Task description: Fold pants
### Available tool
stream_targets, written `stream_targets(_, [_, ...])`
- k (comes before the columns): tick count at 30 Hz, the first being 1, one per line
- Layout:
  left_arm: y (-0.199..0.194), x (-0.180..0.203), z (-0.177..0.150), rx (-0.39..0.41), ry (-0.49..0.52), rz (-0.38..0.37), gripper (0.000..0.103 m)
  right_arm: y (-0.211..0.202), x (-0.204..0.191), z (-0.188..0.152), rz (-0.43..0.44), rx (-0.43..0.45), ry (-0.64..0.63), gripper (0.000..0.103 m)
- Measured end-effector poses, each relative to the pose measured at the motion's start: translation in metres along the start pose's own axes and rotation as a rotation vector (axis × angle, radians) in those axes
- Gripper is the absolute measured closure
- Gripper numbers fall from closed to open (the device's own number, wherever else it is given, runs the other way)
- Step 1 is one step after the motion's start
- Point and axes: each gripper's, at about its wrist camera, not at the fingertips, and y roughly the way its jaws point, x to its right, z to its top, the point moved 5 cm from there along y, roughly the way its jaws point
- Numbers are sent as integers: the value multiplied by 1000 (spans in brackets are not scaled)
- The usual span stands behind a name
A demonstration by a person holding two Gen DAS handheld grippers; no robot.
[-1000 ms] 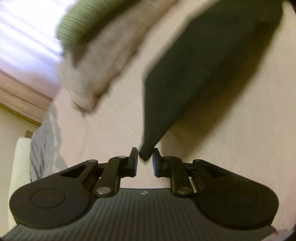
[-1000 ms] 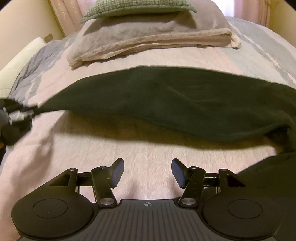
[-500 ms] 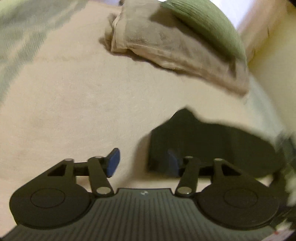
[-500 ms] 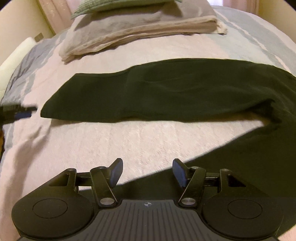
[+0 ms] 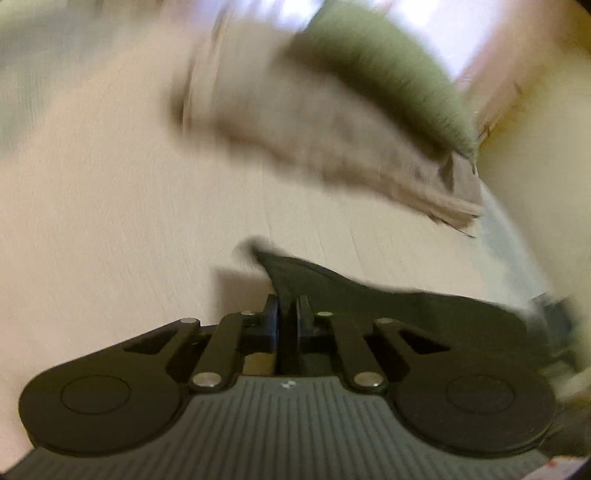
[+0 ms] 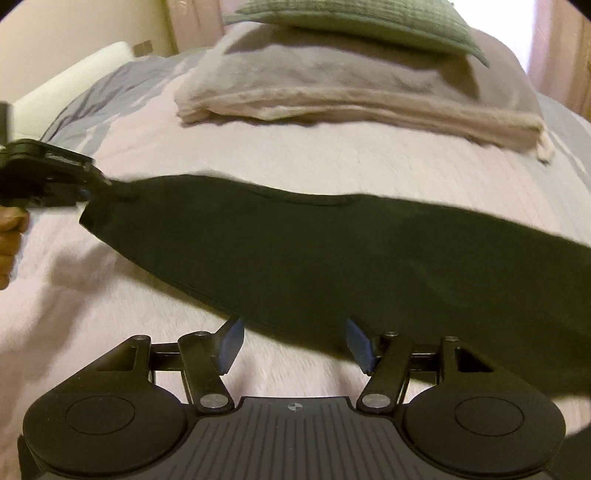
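The black pants [image 6: 314,251] stretch across the pink bedspread [image 6: 110,317] in the right wrist view, one leg end raised at the left. My left gripper [image 5: 287,314] is shut on that cuff corner of the pants [image 5: 369,295], which runs off to the right in its blurred view. The same left gripper [image 6: 86,184] shows at the left edge of the right wrist view, pinching the cuff, with a hand [image 6: 9,236] below it. My right gripper [image 6: 295,345] is open just in front of the near hem, nothing between its blue pads [image 6: 231,345].
A folded beige blanket [image 6: 351,92] with a green cushion [image 6: 351,18] on top lies at the far side of the bed. A grey-patterned cover [image 6: 107,96] and a white pillow [image 6: 74,85] sit at the far left, by a cream wall.
My left gripper let go of the leg end half a second ago, then shut on the cuff corner again and lifted it. The right gripper stayed open and moved closer to the hem.
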Motion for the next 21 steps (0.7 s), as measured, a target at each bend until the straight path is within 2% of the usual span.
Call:
stream_targets(1, [-12,5,3,59,68,56,98,-1,-1,1,4,4,5,44])
stream_targets(2, [-17,5,3,60,96,93,97,-2,-2,2,5,4,9,44])
stream_targets(4, [-18,-10,-5,-25,39,129,96,-5,-4,1,6,-7,9,44])
stream_targets(5, [-21,-17,-10,-41,19,145,95,-7,-5,0,6,-14,10,44])
stream_targets(8, [-38,-34,-37,-127,17,160,92,-19,-4,-8,-4,-36,23,44])
stream_targets(11, [-68,-45,-78,-228,21,137,78,-37,3,-29,-29,-77,65,43])
stream_targets(13, [-92,-47,-106,-285,37,114,74,-51,8,-50,-49,-116,104,43])
stream_targets(15, [-116,-46,-135,-349,38,85,63,-66,10,-75,-65,-157,148,43])
stream_targets(19, [-156,-33,-193,-461,-32,-21,51,-92,8,-124,-101,-247,218,43])
stream_targets(21, [-162,-26,-216,-507,-65,-63,39,-104,6,-140,-123,-266,259,43])
